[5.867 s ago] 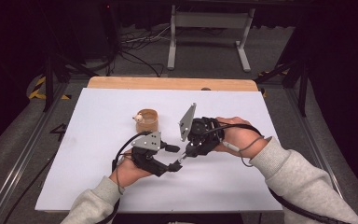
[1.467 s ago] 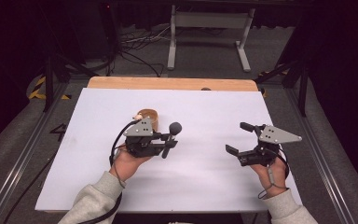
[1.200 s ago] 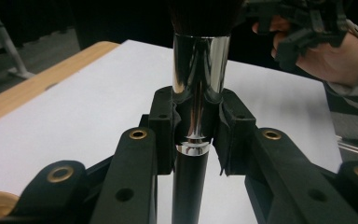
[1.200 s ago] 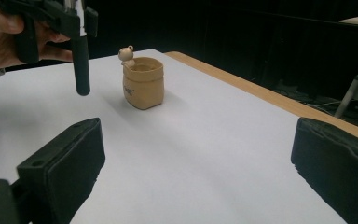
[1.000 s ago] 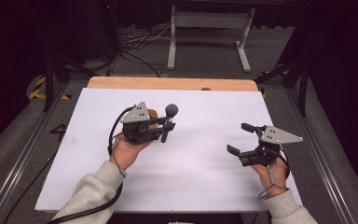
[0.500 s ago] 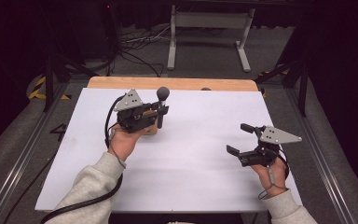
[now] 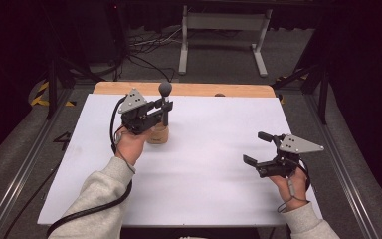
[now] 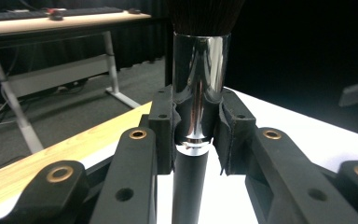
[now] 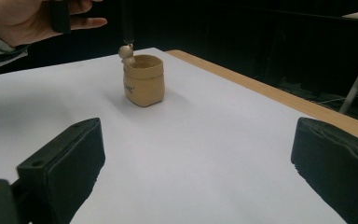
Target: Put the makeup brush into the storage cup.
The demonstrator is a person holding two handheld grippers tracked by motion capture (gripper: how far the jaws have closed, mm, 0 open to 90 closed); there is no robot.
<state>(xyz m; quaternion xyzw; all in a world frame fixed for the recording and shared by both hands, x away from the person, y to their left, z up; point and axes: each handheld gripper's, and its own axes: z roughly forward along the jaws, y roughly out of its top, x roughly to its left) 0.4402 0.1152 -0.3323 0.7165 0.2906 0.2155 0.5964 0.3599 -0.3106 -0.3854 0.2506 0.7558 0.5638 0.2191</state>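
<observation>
Upright, bristles up, the brush (image 7: 165,102) sits clamped in the left gripper (image 7: 159,110); right gripper (image 7: 261,148) gapes.

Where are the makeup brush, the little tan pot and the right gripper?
makeup brush (image 8: 198,70), left gripper view, chrome ferrule.
tan pot (image 9: 143,84), right gripper view, front wall.
right gripper (image 7: 257,148), high view, between open jaws.

The tan pot (image 9: 143,80) bears small dark lettering, too blurred to read.

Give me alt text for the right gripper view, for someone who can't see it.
A small tan cup stands on a white table, with a brush handle's pale tip at its rim, held from above. The right gripper frames the foreground, jaws wide apart.
</observation>
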